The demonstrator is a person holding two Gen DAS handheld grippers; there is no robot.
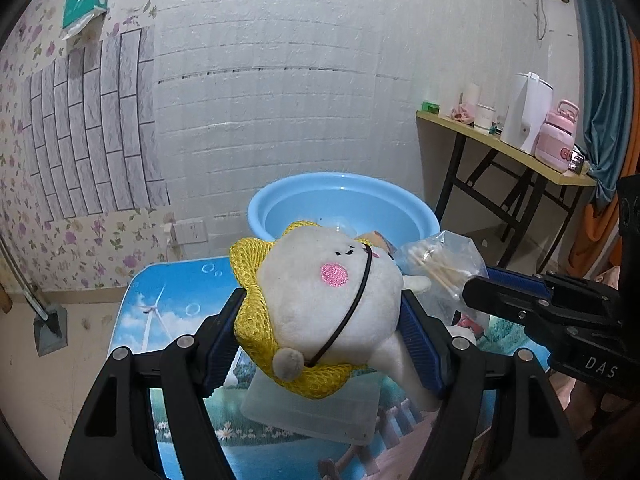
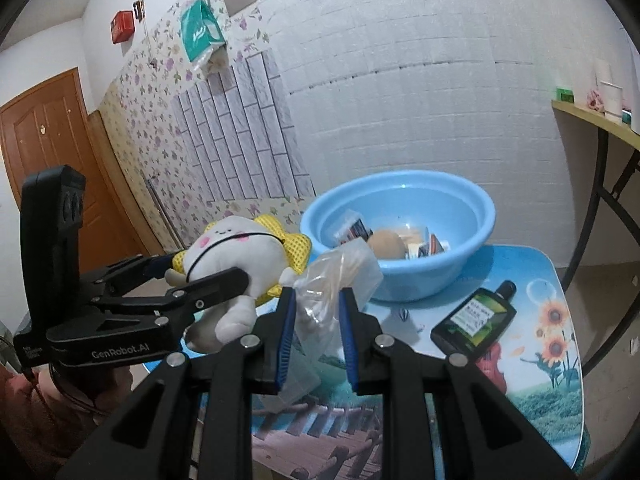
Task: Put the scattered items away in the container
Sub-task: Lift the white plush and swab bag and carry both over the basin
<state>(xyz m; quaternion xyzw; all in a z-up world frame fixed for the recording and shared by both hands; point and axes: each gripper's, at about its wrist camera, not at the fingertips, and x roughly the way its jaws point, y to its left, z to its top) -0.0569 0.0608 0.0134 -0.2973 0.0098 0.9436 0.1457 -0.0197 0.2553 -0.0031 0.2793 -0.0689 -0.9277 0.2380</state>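
- While both of our grippers hang above the picture-printed table (image 2: 552, 360), we see bare tabletop ahead of the right gripper (image 2: 316, 334) and to its right, as far as the table's rounded far-right corner.
- Beyond both grippers the blue basin (image 2: 472, 216) stands on the table's far part; a few small packets and a round tan thing lie in it.
- To the right of the right gripper a dark flat bottle (image 2: 474, 318) with a green label lies on the table, just beside the basin.
- Under the left gripper (image 1: 324, 316) a clear plastic box (image 1: 316, 412) rests on the table.
- Our left gripper's jaws stand about half open, pressed on the sides of a soft white plush toy (image 1: 332, 292) with a yellow mesh collar.
- Our right gripper's jaws are drawn close together, pinching a crinkled clear bag of cotton swabs (image 1: 436, 268).
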